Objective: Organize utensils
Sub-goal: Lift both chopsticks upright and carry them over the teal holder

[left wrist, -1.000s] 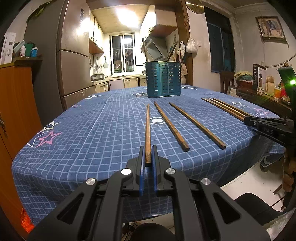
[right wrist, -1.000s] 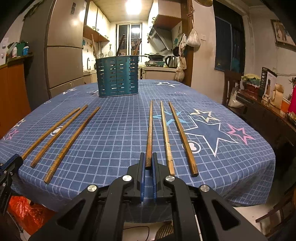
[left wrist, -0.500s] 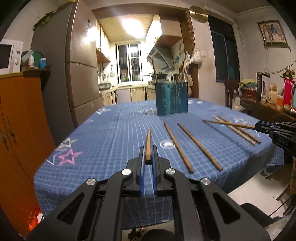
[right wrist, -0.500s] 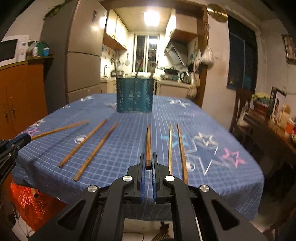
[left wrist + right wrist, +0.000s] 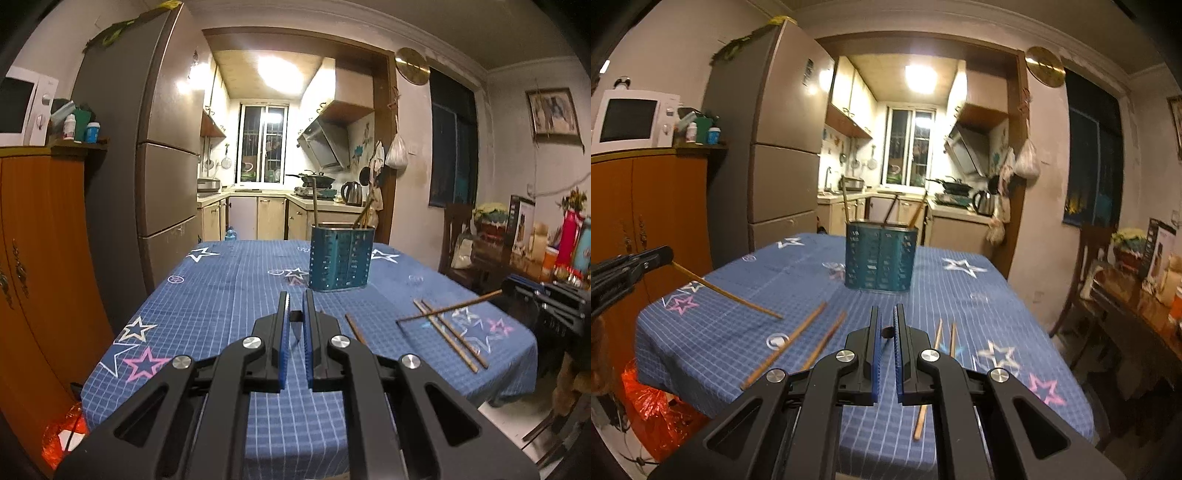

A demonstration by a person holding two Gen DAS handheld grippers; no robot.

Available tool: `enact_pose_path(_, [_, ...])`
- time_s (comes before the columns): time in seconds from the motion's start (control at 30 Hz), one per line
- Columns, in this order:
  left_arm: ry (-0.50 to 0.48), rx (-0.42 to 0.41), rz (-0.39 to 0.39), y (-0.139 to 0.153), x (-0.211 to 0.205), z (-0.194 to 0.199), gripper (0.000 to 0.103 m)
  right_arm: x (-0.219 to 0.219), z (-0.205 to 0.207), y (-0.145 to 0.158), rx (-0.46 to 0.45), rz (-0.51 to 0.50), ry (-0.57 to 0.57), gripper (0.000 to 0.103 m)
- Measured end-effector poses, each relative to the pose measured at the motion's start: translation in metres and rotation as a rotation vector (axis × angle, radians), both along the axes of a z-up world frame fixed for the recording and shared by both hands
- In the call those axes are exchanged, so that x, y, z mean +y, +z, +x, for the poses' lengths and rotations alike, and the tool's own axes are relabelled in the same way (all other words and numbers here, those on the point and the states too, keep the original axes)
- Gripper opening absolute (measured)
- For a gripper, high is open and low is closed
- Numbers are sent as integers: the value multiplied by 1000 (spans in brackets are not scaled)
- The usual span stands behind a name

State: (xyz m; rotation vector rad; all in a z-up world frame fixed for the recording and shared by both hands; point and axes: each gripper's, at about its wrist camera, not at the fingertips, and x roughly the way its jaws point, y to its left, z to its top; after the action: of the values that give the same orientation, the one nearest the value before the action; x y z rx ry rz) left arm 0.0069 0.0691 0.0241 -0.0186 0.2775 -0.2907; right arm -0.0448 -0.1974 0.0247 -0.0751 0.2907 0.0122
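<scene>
Each gripper is shut on one brown chopstick, lifted above the blue star tablecloth. My left gripper [image 5: 295,314] holds its chopstick [image 5: 294,316] end-on; in the right wrist view that chopstick [image 5: 727,293] slopes from the left gripper [image 5: 666,254] down toward the cloth. My right gripper [image 5: 886,328] holds its chopstick [image 5: 886,332] likewise; in the left wrist view it [image 5: 448,308] slopes from the right gripper [image 5: 508,290]. The teal utensil holder [image 5: 340,258] stands mid-table with a few chopsticks upright in it, also in the right wrist view [image 5: 881,256].
Loose chopsticks lie on the tablecloth [image 5: 923,280]: two on the left [image 5: 786,343], two near the right gripper [image 5: 945,332]. An orange cabinet [image 5: 40,258] and fridge [image 5: 162,166] stand left, a cluttered side table [image 5: 535,258] right.
Both grippers have lifted their chopsticks off the cloth and raised and pulled back; each chopstick now tilts down from its jaws. The table looks farther below.
</scene>
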Motion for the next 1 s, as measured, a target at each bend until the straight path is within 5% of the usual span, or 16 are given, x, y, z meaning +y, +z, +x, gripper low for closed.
enact_pose_path(0.47, [-26, 25, 3, 50, -9, 32, 5, -8, 37, 57, 3, 24, 112, 8])
enact_pose_path(1.0, [-71, 54, -29, 77, -25, 61, 5, -9, 67, 87, 57, 66, 187, 8])
